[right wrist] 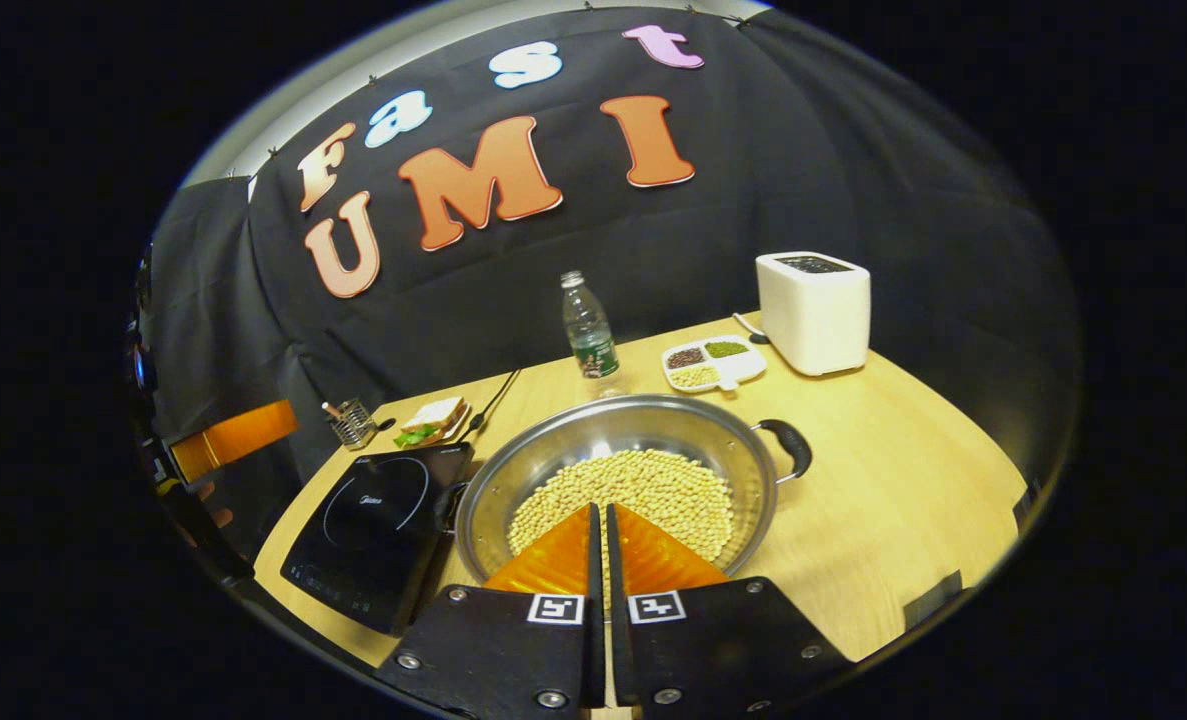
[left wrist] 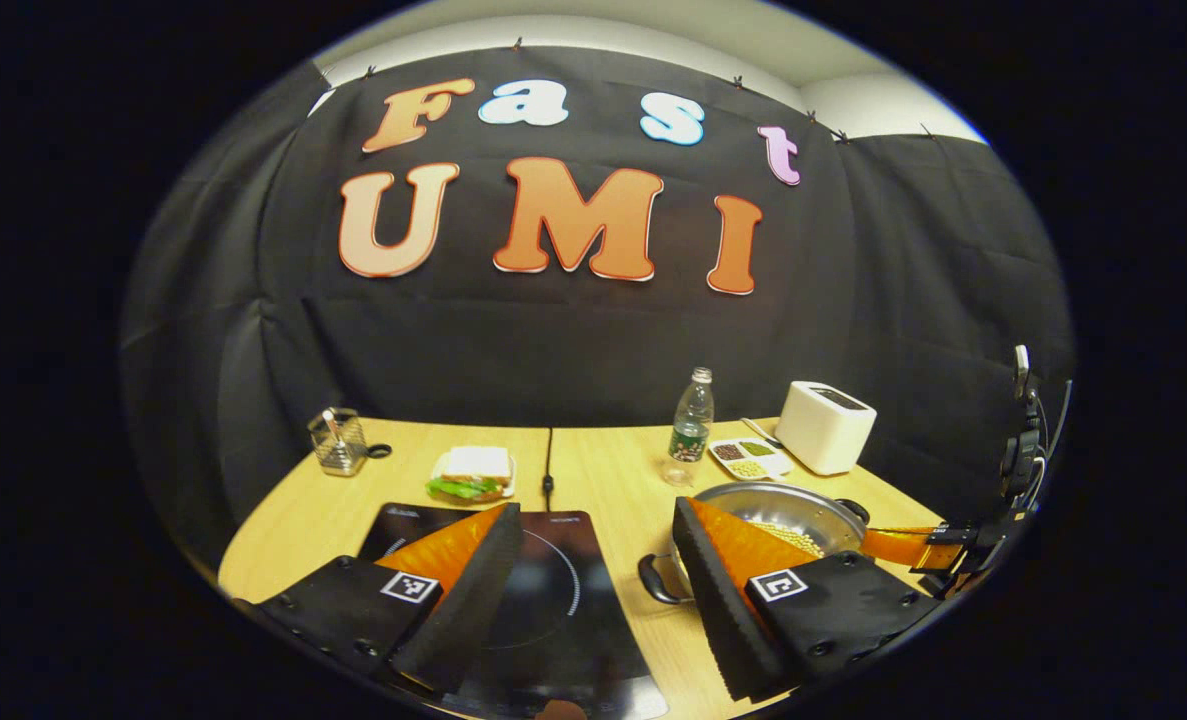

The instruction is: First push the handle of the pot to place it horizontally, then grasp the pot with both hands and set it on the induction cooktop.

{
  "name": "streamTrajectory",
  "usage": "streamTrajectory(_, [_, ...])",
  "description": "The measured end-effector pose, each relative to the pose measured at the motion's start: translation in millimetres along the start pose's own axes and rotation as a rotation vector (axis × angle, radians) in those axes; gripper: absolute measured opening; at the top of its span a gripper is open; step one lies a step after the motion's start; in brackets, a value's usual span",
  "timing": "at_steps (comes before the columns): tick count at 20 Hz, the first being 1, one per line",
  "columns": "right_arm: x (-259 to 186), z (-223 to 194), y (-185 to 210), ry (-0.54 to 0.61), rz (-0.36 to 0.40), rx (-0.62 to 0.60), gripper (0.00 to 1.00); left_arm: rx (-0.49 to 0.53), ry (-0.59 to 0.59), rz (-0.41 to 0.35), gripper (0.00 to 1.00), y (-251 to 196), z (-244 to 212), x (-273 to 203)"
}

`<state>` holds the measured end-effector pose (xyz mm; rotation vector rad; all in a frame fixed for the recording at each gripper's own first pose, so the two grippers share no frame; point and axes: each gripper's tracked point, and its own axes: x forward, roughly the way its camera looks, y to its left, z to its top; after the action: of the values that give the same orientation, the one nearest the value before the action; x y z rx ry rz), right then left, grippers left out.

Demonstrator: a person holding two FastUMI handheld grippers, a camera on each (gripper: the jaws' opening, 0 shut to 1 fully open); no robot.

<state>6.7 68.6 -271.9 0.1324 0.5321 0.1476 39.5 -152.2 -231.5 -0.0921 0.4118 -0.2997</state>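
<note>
Beans fill the shiny round steel pot point(right wrist: 618, 470) mid-table beside the black induction cooktop point(right wrist: 378, 525), so I reckon it's heavy and slick; I'd grab its black loop handles point(right wrist: 788, 445). Left gripper point(left wrist: 593, 570) gapes wide, right gripper point(right wrist: 600, 545) is pinched closed, empty.

The left gripper point(left wrist: 593, 520) is holding its two fingers spread wide apart, one reaching up from the lower left of the left gripper view and the other from the lower right. The right gripper point(right wrist: 600, 512) is keeping its fingers nearly together at the bottom centre of the right gripper view, a thin slit between them.
</note>
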Motion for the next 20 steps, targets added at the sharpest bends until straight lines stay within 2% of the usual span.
streamTrajectory(3, [1.0,10.2,-22.6,-0.020,-0.034,0.000,0.03,0.013,0.031,0.005,0.98,-5.2,-7.9,16.1])
streamTrajectory(4, [3.6,12.0,-29.1,-0.023,-0.044,0.002,0.16,0.016,0.043,0.001,0.98,-8.6,-11.1,22.3])
streamTrajectory(5, [5.3,14.5,-38.0,-0.027,-0.058,0.001,0.22,0.013,0.057,-0.006,0.98,-13.6,-15.4,25.7])
streamTrajectory(6, [8.0,17.1,-46.3,-0.029,-0.076,0.000,0.35,0.009,0.074,-0.015,0.98,-19.3,-21.4,30.1])
streamTrajectory(7, [11.1,19.0,-54.2,-0.030,-0.091,-0.001,0.41,0.007,0.092,-0.021,0.98,-22.6,-26.5,34.7])
streamTrajectory(8, [14.0,20.5,-61.8,-0.031,-0.110,-0.004,0.56,0.011,0.107,-0.023,0.98,-24.2,-30.8,38.7])
streamTrajectory(9, [18.3,22.4,-69.7,-0.032,-0.129,-0.009,0.64,0.017,0.121,-0.021,0.98,-25.6,-35.3,43.2])
streamTrajectory(10, [22.9,22.2,-75.8,-0.031,-0.143,-0.015,0.80,0.024,0.137,-0.020,0.98,-26.8,-41.0,48.4])
streamTrajectory(12, [31.5,23.2,-86.5,-0.021,-0.166,-0.021,0.95,0.030,0.170,-0.021,0.98,-28.8,-53.0,59.3])
streamTrajectory(20, [66.1,13.0,-108.7,0.044,-0.216,-0.033,0.96,0.045,0.340,-0.053,0.98,-46.2,-114.0,88.0])
